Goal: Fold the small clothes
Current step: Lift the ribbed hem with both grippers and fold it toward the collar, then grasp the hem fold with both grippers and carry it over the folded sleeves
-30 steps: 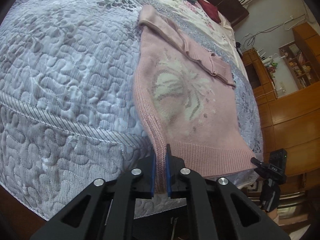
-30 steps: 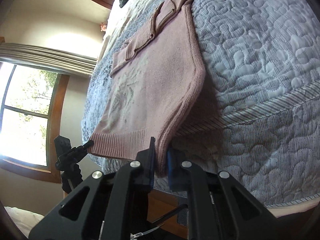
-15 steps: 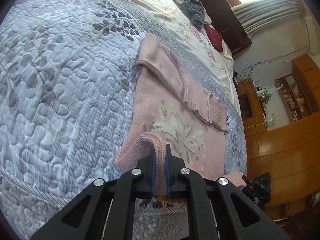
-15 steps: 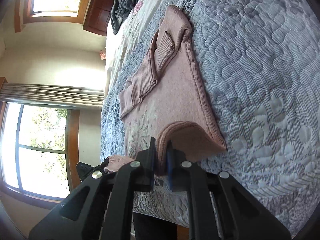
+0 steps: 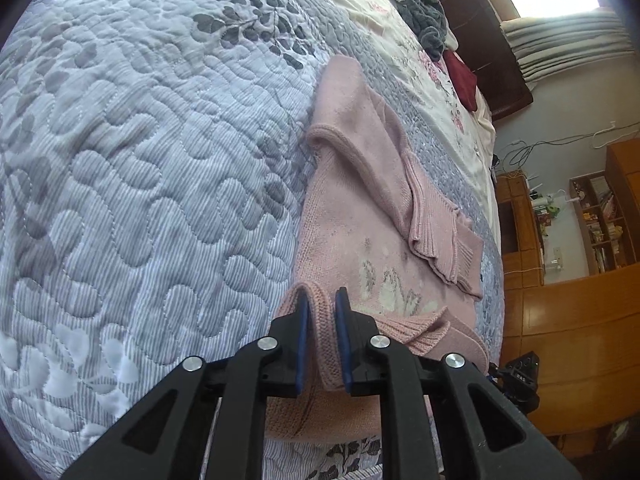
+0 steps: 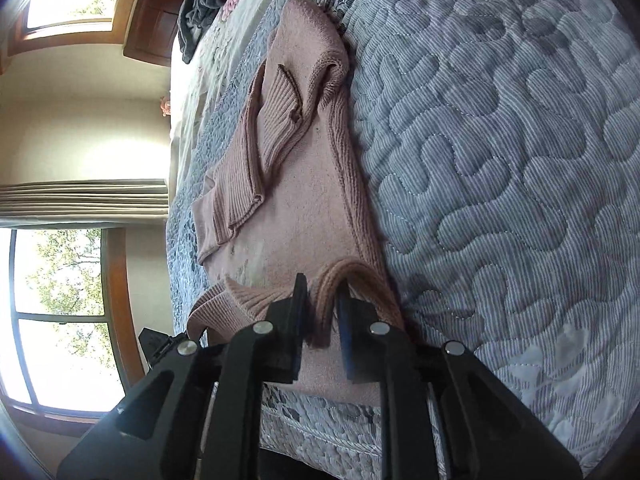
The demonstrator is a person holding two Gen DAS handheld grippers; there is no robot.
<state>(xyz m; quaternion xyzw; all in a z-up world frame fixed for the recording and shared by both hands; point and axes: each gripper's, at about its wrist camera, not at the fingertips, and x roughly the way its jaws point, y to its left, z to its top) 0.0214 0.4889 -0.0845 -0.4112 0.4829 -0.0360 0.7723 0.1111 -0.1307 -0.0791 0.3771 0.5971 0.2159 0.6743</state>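
Note:
A pink knitted sweater (image 5: 348,216) lies on the grey quilted bed (image 5: 140,160), sleeves folded across its chest. Its ribbed hem is folded up over the lower body. My left gripper (image 5: 322,304) stands at the hem's left corner; the jaws have parted and the knit fold sits loosely between the blue pads. In the right wrist view the same sweater (image 6: 304,200) shows its other hem corner inside my right gripper (image 6: 322,292), which is open, with a dark gap beside the cloth. Each view catches the other gripper low at the sweater's far side.
Dark grey clothes (image 5: 424,20) and a red garment (image 5: 464,76) lie near the wooden headboard (image 5: 492,40). Wooden cabinets (image 5: 568,320) stand past the bed's right side. A window (image 6: 60,300) is on the other side. The quilt's edge (image 6: 340,420) drops off just below the grippers.
Both grippers carried the hem from the bed's edge up over the sweater's body, making a fold. Their fingers now stand wider apart than half a second ago.

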